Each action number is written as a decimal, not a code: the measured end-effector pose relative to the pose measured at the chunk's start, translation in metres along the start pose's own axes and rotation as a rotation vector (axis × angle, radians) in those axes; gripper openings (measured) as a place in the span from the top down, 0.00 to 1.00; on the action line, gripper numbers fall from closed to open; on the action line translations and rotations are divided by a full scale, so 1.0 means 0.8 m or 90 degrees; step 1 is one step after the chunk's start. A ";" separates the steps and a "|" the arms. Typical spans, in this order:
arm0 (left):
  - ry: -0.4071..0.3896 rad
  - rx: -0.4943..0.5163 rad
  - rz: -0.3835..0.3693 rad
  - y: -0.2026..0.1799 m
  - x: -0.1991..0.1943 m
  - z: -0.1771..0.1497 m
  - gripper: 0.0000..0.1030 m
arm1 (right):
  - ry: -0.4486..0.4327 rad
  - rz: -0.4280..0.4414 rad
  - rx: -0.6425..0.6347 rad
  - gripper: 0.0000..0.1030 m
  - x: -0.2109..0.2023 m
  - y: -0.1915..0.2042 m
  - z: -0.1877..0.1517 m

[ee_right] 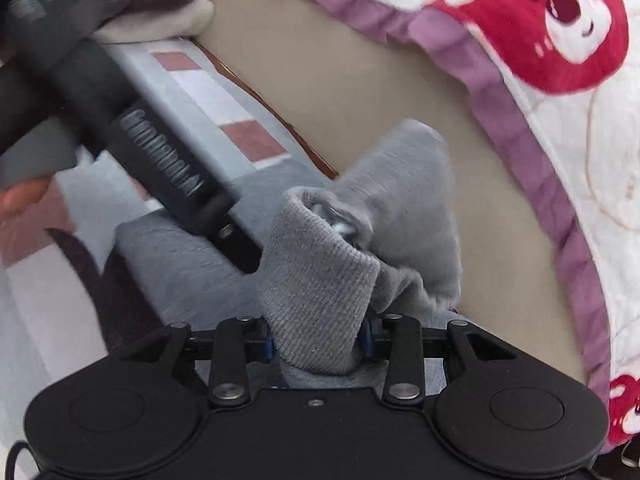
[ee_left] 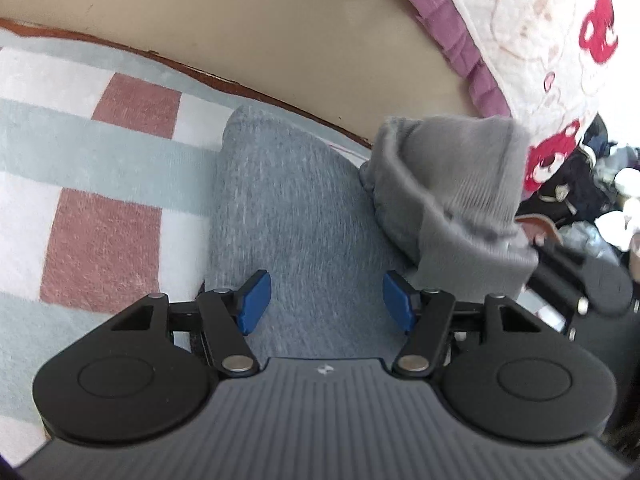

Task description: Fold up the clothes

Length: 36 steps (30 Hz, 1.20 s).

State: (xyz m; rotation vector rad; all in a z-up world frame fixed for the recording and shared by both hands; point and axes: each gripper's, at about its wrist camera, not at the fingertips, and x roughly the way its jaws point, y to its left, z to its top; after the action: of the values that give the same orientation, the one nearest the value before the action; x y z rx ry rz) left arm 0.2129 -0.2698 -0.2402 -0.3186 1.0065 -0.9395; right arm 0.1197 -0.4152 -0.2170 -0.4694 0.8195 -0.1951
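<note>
Right tool (ee_right: 318,346) pinches grey sock (ee_right: 320,280); left tool (ee_left: 326,300) seemingly empty.

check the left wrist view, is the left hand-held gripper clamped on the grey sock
No, the left hand-held gripper is open, its blue pads apart above the grey sock, gripping nothing.

Left tool (ee_left: 327,300): black linkages, silver rivets, blue pads (ee_left: 254,302), ribbed grey body.
</note>
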 end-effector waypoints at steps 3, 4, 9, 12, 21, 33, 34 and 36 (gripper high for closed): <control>-0.010 -0.029 -0.018 0.011 -0.004 0.004 0.40 | -0.055 0.048 0.113 0.58 -0.027 -0.030 -0.020; -0.013 -0.039 -0.024 0.014 -0.005 0.006 0.40 | -0.079 0.067 0.143 0.58 -0.040 -0.042 -0.031; -0.037 -0.037 -0.063 0.010 -0.017 0.016 0.39 | -0.147 0.123 0.211 0.45 -0.084 -0.083 -0.072; -0.053 -0.021 -0.088 0.002 -0.026 0.023 0.37 | -0.091 0.175 0.236 0.40 -0.061 -0.086 -0.065; -0.084 0.048 -0.091 -0.026 -0.052 0.021 0.36 | -0.063 0.264 0.395 0.37 -0.073 -0.111 -0.128; 0.024 0.124 0.024 -0.079 0.043 0.024 0.13 | 0.040 0.045 0.341 0.37 -0.058 -0.150 -0.228; 0.024 0.139 0.045 -0.082 0.053 0.022 0.41 | 0.044 0.043 0.323 0.37 -0.052 -0.148 -0.225; 0.004 0.186 0.077 -0.095 0.057 0.020 0.73 | 0.055 0.039 0.258 0.37 -0.037 -0.140 -0.215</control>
State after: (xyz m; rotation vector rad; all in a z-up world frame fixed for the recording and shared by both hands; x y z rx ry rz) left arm 0.1957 -0.3529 -0.2110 -0.0098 0.8698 -0.9634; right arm -0.0264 -0.5601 -0.2454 -0.0556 0.8515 -0.3187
